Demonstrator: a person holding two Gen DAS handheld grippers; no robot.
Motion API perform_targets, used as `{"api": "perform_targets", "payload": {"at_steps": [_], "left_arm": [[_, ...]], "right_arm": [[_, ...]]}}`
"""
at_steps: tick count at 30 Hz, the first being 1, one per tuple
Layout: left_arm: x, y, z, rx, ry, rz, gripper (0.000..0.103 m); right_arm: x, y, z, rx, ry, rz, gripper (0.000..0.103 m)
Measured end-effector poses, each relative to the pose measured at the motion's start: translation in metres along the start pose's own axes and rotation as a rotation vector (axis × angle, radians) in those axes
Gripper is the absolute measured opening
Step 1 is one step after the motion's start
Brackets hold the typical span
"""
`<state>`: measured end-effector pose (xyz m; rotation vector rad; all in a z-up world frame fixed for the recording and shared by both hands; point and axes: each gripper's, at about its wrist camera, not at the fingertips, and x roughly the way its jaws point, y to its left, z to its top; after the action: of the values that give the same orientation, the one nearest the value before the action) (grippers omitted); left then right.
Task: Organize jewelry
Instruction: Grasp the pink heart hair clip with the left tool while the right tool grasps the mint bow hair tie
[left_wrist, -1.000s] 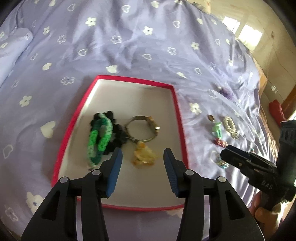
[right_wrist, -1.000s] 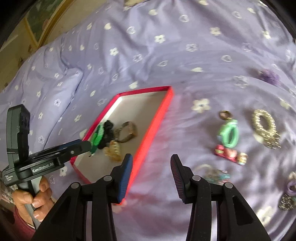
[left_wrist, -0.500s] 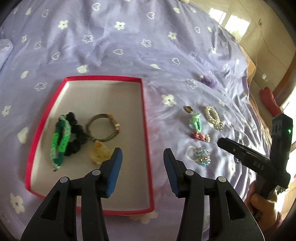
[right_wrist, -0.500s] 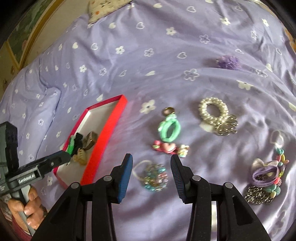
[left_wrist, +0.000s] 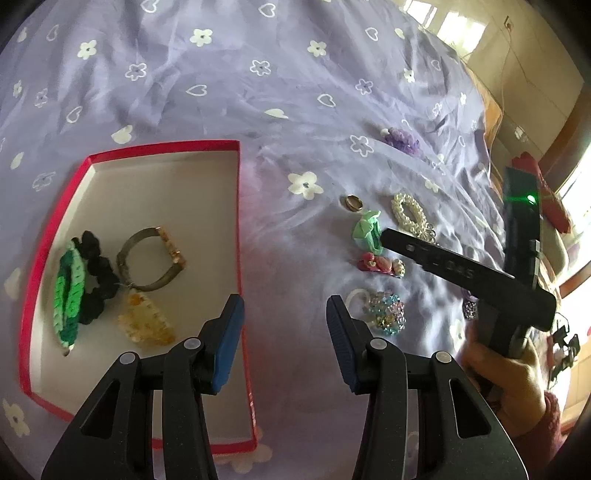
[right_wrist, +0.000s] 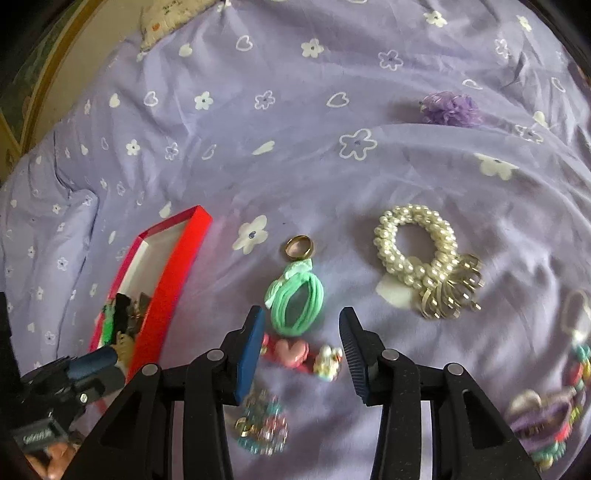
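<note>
A red-rimmed box (left_wrist: 162, 146) on the purple bedspread holds a green bracelet (left_wrist: 68, 291), a black scrunchie (left_wrist: 98, 266), a metal bangle (left_wrist: 147, 258) and an amber clip (left_wrist: 146, 325). My left gripper (left_wrist: 284, 306) hovers open and empty over the box's right rim. Loose pieces lie right of the box: a gold ring (right_wrist: 299, 247), a mint hair tie (right_wrist: 295, 299), a pink heart clip (right_wrist: 291, 352), a pearl bracelet (right_wrist: 413, 243). My right gripper (right_wrist: 302, 314) hangs above the hair tie and the clip, its jaws closing, pads touching nothing.
A purple flower piece (right_wrist: 448, 109) lies farther back. A sparkly beaded tie (right_wrist: 262, 428) sits under the right gripper's body. More beaded and purple ties (right_wrist: 546, 417) bunch at the right edge. A hand (left_wrist: 513, 380) holds the right gripper.
Both grippers have swung right, away from the box, toward the loose pieces. The right one has come lower and nearer to the mint hair tie and the heart clip.
</note>
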<state>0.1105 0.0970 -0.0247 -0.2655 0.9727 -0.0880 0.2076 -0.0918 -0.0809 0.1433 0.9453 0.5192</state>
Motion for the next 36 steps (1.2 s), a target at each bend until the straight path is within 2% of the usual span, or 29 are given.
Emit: {"api": "perform_targets", "payload": {"at_steps": [2, 4, 5, 8, 14, 15, 17, 19, 20, 21, 26, 28, 31, 36], "left_arm": [[0.004, -0.003, 0.002, 0.006, 0.006, -0.003, 0.045], [0.009, -0.008, 0.004, 0.015, 0.013, -0.007, 0.045], [0.011, -0.01, 0.005, 0.019, 0.018, -0.01, 0.045], [0.02, -0.02, 0.01, 0.042, 0.03, -0.022, 0.045], [0.046, -0.048, 0.016, 0.114, 0.064, -0.044, 0.049], [0.049, -0.051, 0.016, 0.12, 0.066, -0.04, 0.049], [0.051, -0.054, 0.015, 0.124, 0.071, -0.044, 0.049], [0.05, -0.054, 0.013, 0.121, 0.073, -0.047, 0.049], [0.049, -0.053, 0.012, 0.12, 0.073, -0.044, 0.049], [0.048, -0.051, 0.011, 0.118, 0.072, -0.041, 0.049], [0.049, -0.043, 0.01, 0.104, 0.079, -0.031, 0.049], [0.05, -0.042, 0.011, 0.104, 0.081, -0.033, 0.049], [0.052, -0.047, 0.013, 0.119, 0.083, -0.039, 0.049], [0.061, -0.06, 0.015, 0.166, 0.092, -0.053, 0.051]], "right_arm": [[0.01, 0.001, 0.002, -0.009, 0.011, -0.006, 0.037], [0.019, 0.002, 0.004, -0.017, 0.025, -0.009, 0.019], [0.02, 0.002, 0.004, -0.022, 0.027, -0.012, 0.004], [0.015, 0.0, 0.005, -0.023, 0.009, -0.006, 0.0], [-0.023, -0.019, 0.002, 0.022, -0.067, -0.004, 0.0], [-0.026, -0.023, 0.002, 0.033, -0.071, 0.0, 0.006], [-0.023, -0.032, 0.006, 0.065, -0.035, 0.057, 0.011], [-0.018, -0.031, 0.007, 0.051, -0.013, 0.052, 0.025], [-0.014, -0.027, 0.008, 0.031, -0.001, 0.051, 0.037], [-0.011, -0.024, 0.008, 0.019, 0.005, 0.058, 0.042], [0.012, -0.002, 0.01, -0.052, 0.037, 0.035, 0.041], [0.023, 0.001, 0.01, -0.06, 0.061, 0.033, 0.034], [0.027, 0.005, 0.009, -0.09, 0.074, 0.019, 0.005], [-0.001, -0.008, 0.009, -0.042, -0.002, 0.031, 0.005]]}}
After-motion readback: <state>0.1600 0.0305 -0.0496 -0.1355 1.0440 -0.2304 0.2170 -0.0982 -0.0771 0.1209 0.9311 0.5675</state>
